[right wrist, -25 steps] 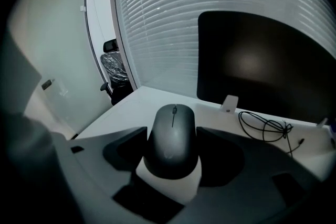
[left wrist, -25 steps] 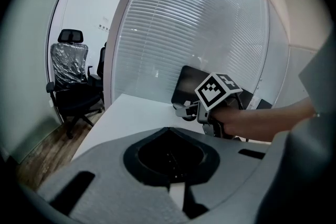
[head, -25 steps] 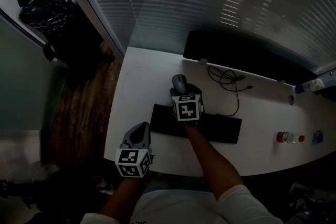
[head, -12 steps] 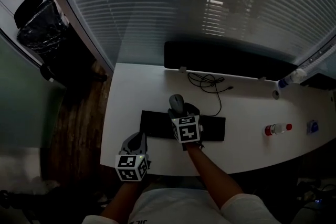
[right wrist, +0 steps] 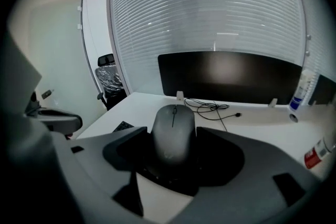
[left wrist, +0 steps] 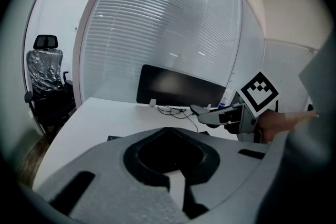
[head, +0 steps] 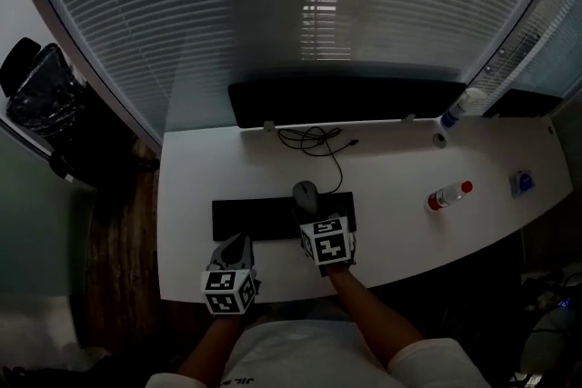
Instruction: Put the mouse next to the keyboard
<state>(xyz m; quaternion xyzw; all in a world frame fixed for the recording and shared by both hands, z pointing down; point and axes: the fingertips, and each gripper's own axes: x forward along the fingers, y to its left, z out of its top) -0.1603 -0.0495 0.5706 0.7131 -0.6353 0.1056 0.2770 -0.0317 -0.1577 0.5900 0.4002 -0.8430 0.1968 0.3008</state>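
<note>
Right gripper view, and straight to the action: clamped in the right gripper [right wrist: 172,131], jaws spread wide and pressing both flanks, a rounded dark-grey plastic mouse [right wrist: 173,139], nose aimed at the wide black monitor [right wrist: 231,73]. Held up off the white desk [head: 391,186], judging by the left gripper view, with clear air underneath. From the head view, showing over the far edge of the flat black keyboard [head: 255,218], toward its right half, not yet beside it. Over to the left gripper [left wrist: 168,131]: jaws drawn together, gripping nothing, hanging by the desk's near edge, well apart from the mouse.

Looks like mid-carry, with the set-down to come. Plenty to go wrong from here. Smooth curved shell, pinched only at the sides, so easy to squirt forward out of the grip on any tilt or slackening, and then down onto the keys. Could also end up on top of the keyboard instead of alongside, given a release too soon. Off to the right, bare desk before the clear plastic bottle with a red cap [head: 448,194], so little risk there. Farther back, a loose coil of black cable [head: 314,139], worth stopping short of to avoid a snag.
</note>
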